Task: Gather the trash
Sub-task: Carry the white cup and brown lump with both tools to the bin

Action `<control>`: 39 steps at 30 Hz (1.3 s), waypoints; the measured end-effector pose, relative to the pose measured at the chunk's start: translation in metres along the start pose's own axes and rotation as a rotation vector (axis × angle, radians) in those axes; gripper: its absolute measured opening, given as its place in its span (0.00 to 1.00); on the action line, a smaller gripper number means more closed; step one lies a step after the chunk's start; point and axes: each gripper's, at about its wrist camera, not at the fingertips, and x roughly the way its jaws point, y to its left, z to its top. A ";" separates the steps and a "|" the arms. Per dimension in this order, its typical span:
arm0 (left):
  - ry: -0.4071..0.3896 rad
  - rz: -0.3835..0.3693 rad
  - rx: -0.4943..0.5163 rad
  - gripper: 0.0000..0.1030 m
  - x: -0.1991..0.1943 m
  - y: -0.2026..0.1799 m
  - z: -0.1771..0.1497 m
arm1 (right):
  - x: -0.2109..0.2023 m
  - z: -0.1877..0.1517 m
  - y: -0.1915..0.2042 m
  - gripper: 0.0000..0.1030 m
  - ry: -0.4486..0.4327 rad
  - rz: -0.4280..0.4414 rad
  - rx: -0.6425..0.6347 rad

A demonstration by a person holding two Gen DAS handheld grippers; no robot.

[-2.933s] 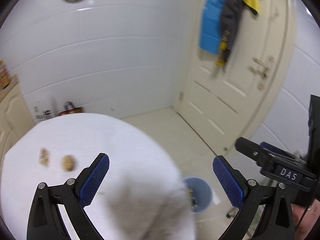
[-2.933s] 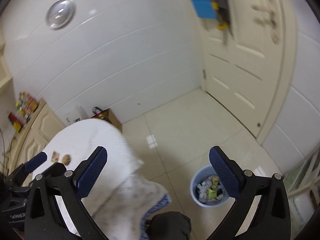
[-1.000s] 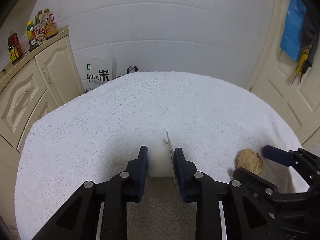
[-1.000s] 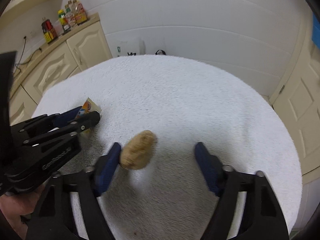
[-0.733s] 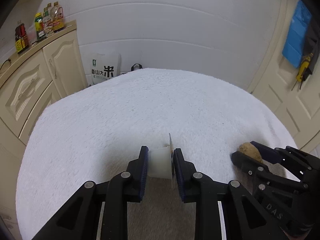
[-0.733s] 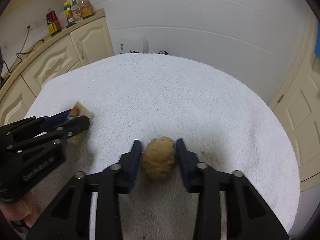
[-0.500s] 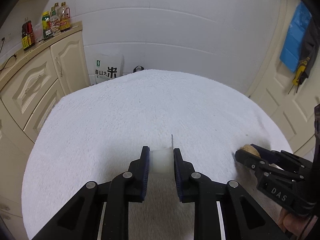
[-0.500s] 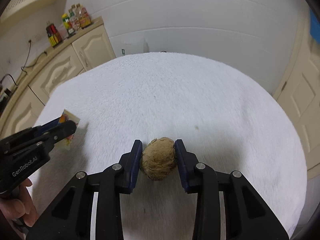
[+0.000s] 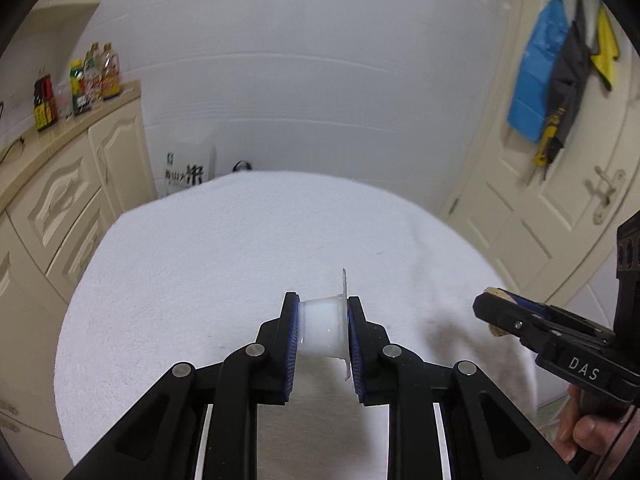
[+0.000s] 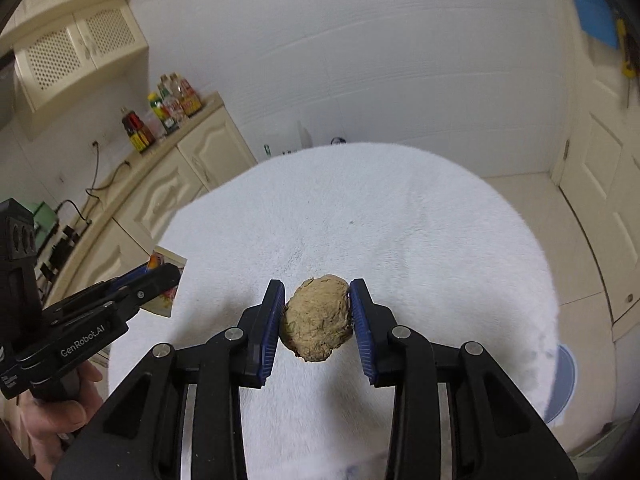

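White terry-covered round table [image 9: 200,280], cream cabinets [image 9: 48,200], panelled door [image 9: 560,208]

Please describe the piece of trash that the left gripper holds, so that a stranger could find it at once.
Look above the round table under the white towel. The left gripper is shut on a small white plastic cup lying sideways. Unlike the brown crumpled ball nearby, it is smooth, with a colourful foil lid.

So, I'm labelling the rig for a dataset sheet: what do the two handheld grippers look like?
Both are matte black plastic with two angled fingers faced in ribbed blue pads and fixed by silver rivets. The left gripper bears white "GenRobot.AI" lettering on its side; the right gripper reads "DAS". Each has a boxy black body behind.
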 end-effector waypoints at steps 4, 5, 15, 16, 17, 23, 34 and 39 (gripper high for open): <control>-0.059 -0.040 0.062 0.18 -0.026 -0.035 0.007 | -0.045 -0.002 -0.014 0.33 -0.075 -0.014 0.010; -0.074 -0.055 0.078 0.18 -0.030 -0.046 0.009 | -0.058 -0.002 -0.020 0.33 -0.096 -0.021 0.015; -0.105 -0.239 0.237 0.18 -0.041 -0.168 -0.006 | -0.153 -0.011 -0.104 0.33 -0.239 -0.196 0.119; -0.099 -0.256 0.251 0.18 -0.036 -0.173 -0.004 | -0.160 -0.012 -0.115 0.33 -0.245 -0.213 0.138; -0.092 -0.273 0.264 0.18 -0.031 -0.179 -0.003 | -0.168 -0.016 -0.128 0.33 -0.252 -0.235 0.162; 0.013 -0.379 0.340 0.18 0.021 -0.242 0.014 | -0.192 -0.040 -0.211 0.33 -0.243 -0.350 0.312; 0.274 -0.407 0.411 0.18 0.165 -0.329 0.001 | -0.149 -0.084 -0.336 0.33 -0.099 -0.379 0.532; 0.383 -0.401 0.414 0.18 0.223 -0.349 -0.005 | -0.124 -0.098 -0.370 0.33 -0.051 -0.358 0.598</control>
